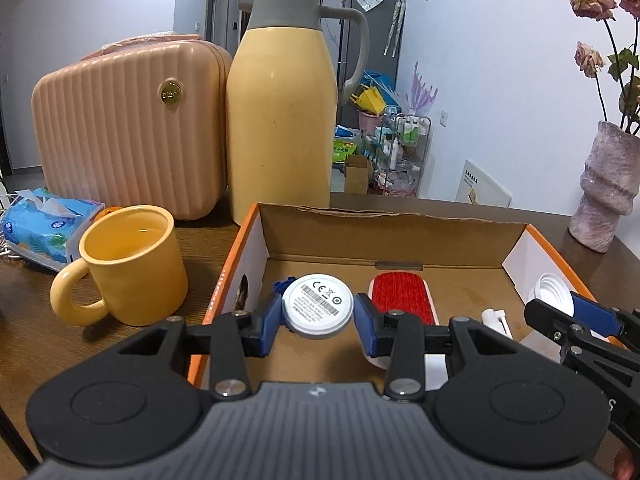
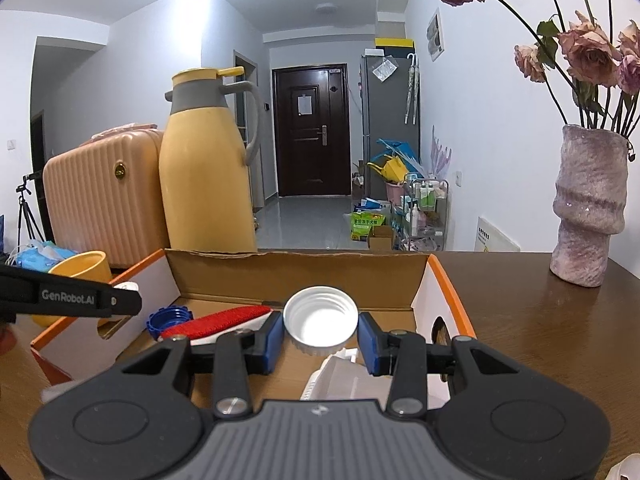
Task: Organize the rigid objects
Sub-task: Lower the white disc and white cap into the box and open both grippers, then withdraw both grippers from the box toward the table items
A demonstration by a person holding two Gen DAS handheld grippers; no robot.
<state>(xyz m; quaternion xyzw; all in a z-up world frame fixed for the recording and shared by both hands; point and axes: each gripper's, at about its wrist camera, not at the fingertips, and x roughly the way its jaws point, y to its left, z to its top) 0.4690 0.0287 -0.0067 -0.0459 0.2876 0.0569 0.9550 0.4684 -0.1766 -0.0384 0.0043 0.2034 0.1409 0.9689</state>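
Note:
My left gripper [image 1: 318, 318] is shut on a round white disc with a barcode label [image 1: 318, 305], held over the open cardboard box [image 1: 400, 236]. My right gripper [image 2: 321, 338] is shut on a white screw lid [image 2: 321, 319], held over the same box [image 2: 296, 268]. It also shows at the right of the left wrist view [image 1: 560, 312]. In the box lie a red lint brush [image 1: 402, 296], a blue cap [image 2: 168, 320] and a small white item [image 1: 496, 320].
On the wooden table [image 2: 540, 340] stand a yellow mug [image 1: 128, 268], a yellow thermos jug [image 1: 280, 120], a pink ribbed case [image 1: 128, 128], a tissue pack [image 1: 44, 224] and a pink vase of dried roses [image 2: 588, 204].

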